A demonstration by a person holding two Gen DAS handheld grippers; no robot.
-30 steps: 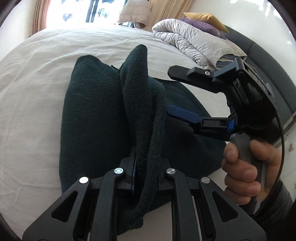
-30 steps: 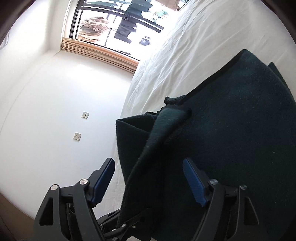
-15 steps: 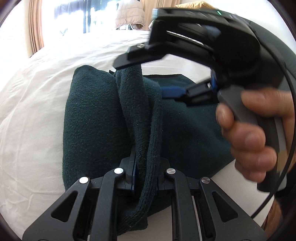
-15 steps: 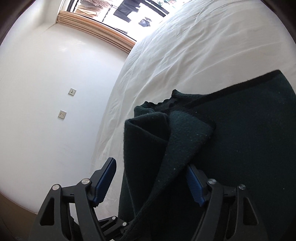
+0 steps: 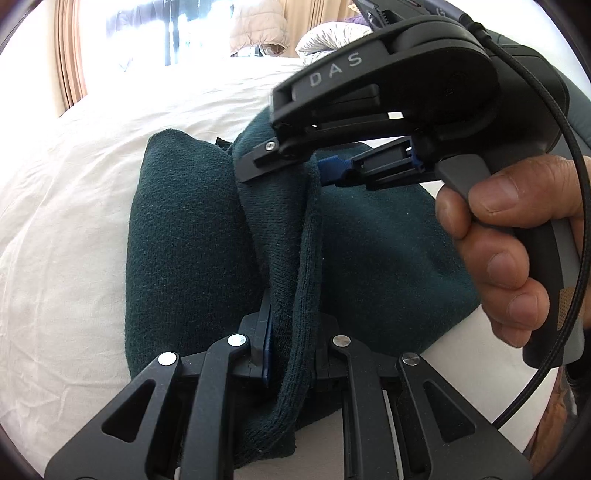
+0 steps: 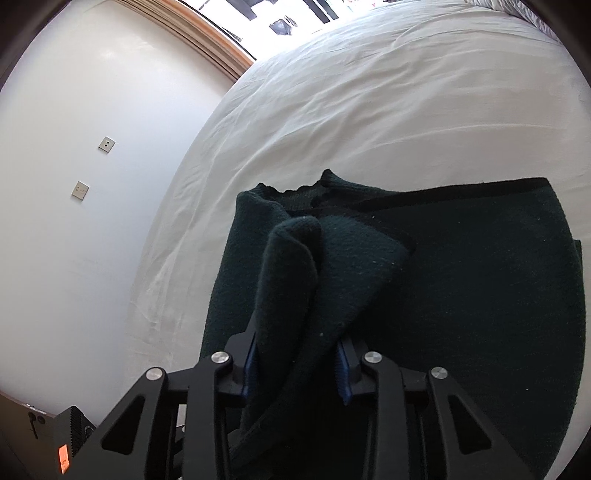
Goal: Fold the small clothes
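A dark green knit garment (image 5: 192,236) lies on a white bed sheet (image 5: 62,206). My left gripper (image 5: 291,343) is shut on a raised fold of the garment at its near edge. My right gripper (image 6: 295,354) is shut on another bunched fold of the same garment (image 6: 461,280). In the left wrist view the right gripper (image 5: 295,166) comes in from the right, held by a hand (image 5: 509,236), its fingers closed on the fold's far end.
The bed sheet (image 6: 369,110) spreads wide beyond the garment. A grey duvet (image 5: 328,35) lies at the headboard end. A white wall (image 6: 74,166) with two switch plates and a window (image 5: 147,33) border the bed.
My right gripper has moved in over the garment and closed on its fold; one second ago its jaws stood wide open. My left gripper has kept its hold.
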